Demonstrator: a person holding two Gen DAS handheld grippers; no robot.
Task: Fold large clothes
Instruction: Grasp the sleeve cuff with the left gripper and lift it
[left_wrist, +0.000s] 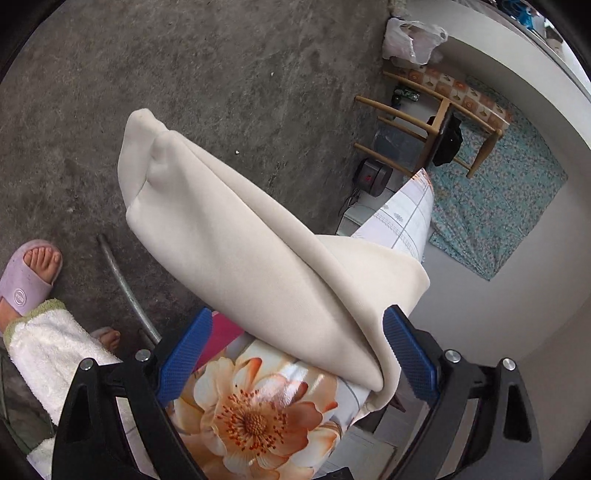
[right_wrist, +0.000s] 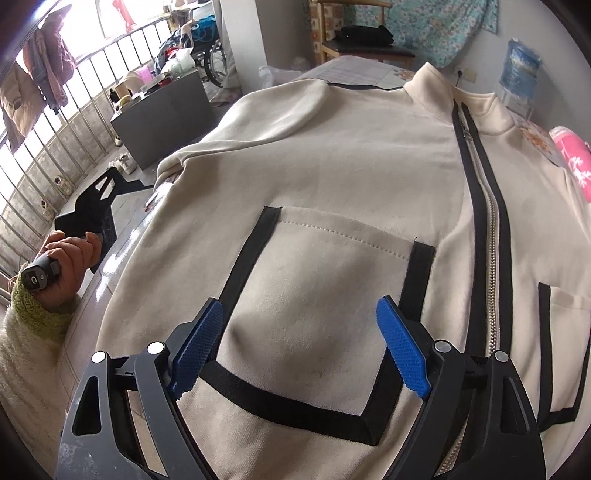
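— While the right gripper (right_wrist: 299, 343) hangs over the jacket (right_wrist: 332, 177), is it gripping anything?
— No, its blue fingers (right_wrist: 199, 343) stand apart above the black-edged pocket (right_wrist: 314, 295). The jacket lies flat on the table (right_wrist: 110, 254), zipper (right_wrist: 484, 221) closed.
— And the left gripper (left_wrist: 297, 354)?
— Also spread wide, holding nothing. A sleeve (left_wrist: 236, 236) hangs off the table edge past it, above the floor (left_wrist: 221, 74).

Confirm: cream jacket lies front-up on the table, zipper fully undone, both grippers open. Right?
Not quite. The zipper is closed, running up the jacket to the collar, as the right wrist view shows. The rest holds: front-up on the table, left gripper and right gripper open.
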